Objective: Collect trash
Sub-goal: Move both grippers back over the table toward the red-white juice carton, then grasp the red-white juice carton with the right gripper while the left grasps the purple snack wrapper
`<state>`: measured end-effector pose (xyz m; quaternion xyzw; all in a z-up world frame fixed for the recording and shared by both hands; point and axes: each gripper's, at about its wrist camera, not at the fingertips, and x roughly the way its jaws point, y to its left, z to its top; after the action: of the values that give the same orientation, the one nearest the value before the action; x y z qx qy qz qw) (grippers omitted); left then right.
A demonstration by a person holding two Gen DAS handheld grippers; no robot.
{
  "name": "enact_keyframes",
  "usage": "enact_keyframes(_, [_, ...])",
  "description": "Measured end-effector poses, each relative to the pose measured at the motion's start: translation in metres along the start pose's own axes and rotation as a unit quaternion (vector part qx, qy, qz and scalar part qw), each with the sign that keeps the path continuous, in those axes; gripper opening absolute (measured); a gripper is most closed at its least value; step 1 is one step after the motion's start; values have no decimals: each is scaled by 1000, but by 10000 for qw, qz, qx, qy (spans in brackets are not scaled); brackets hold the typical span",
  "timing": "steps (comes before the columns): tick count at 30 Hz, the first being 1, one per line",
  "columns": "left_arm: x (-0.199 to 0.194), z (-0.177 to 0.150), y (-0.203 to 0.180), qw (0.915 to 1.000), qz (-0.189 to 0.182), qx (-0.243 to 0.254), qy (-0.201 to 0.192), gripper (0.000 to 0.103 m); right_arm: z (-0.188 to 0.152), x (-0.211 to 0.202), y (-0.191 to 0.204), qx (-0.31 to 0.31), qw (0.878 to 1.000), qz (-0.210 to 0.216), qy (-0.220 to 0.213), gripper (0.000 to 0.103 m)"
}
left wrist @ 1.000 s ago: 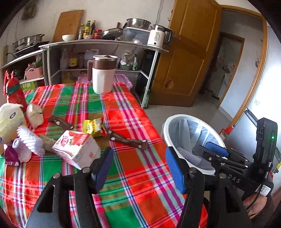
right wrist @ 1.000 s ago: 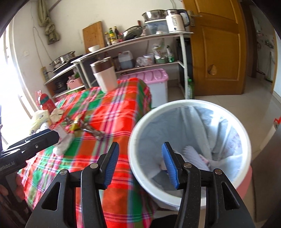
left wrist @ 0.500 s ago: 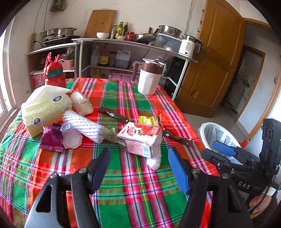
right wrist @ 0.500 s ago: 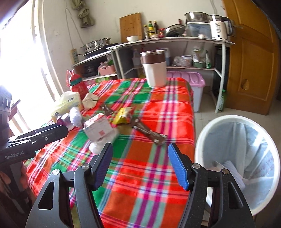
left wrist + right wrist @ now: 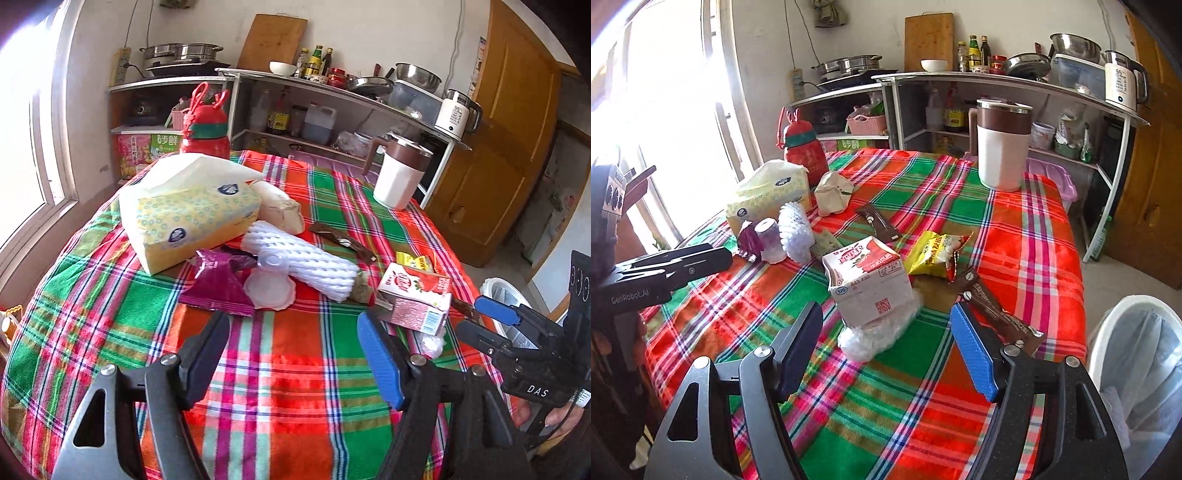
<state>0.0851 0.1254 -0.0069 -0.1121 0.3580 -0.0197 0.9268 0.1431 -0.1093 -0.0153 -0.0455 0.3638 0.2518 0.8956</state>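
Trash lies on the plaid tablecloth (image 5: 295, 387): a pink milk carton (image 5: 871, 280) (image 5: 417, 299), a white crumpled foam wrap (image 5: 875, 334) under it, a yellow snack packet (image 5: 938, 254), brown wrappers (image 5: 993, 310), a white foam net sleeve (image 5: 303, 262), a clear plastic cup (image 5: 269, 284) and a purple wrapper (image 5: 221, 288). My left gripper (image 5: 291, 354) is open and empty, just short of the cup. My right gripper (image 5: 886, 343) is open and empty, with the carton and foam wrap just ahead between the fingers. The white bin (image 5: 1137, 369) stands at the table's right.
A tissue pack (image 5: 188, 214), a red bottle (image 5: 205, 129) and a white jug with a brown lid (image 5: 1003, 144) stand on the table. A shelf unit with kitchenware (image 5: 997, 85) is behind, a window to the left and a wooden door (image 5: 517, 147) to the right.
Both grippers have swung left from the bin toward the table. The right one now faces the milk carton, the left one the cup and net sleeve. Both stay open and empty.
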Motion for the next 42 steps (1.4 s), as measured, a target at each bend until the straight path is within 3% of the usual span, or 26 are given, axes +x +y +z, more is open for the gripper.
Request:
enact_keyframes(8, [16, 6, 32, 9994, 271, -218, 64, 75, 11, 18, 10, -312, 9994, -89, 129, 73])
enact_keyframes(15, [32, 14, 44, 9985, 467, -277, 97, 75, 17, 34, 9, -207, 9994, -111, 237, 73])
enact_keyframes(28, [57, 18, 57, 9976, 494, -337, 336, 74, 23, 46, 12, -173, 9988, -222, 395, 73])
enact_keyframes(31, [58, 20, 58, 9977, 477, -350, 316, 73, 22, 47, 13, -199, 9988, -229, 373, 65])
enact_keyframes(34, [59, 21, 56, 9979, 475, -318, 318, 64, 22, 47, 15, -223, 9987, -258, 375, 58])
enact_keyframes(36, [61, 21, 55, 9978, 468, -310, 354, 59, 22, 47, 14, -207, 9988, -261, 369, 57])
enact_keyframes(42, [60, 22, 52, 9982, 459, -224, 317, 57, 21, 47, 14, -171, 9990, -231, 328, 56])
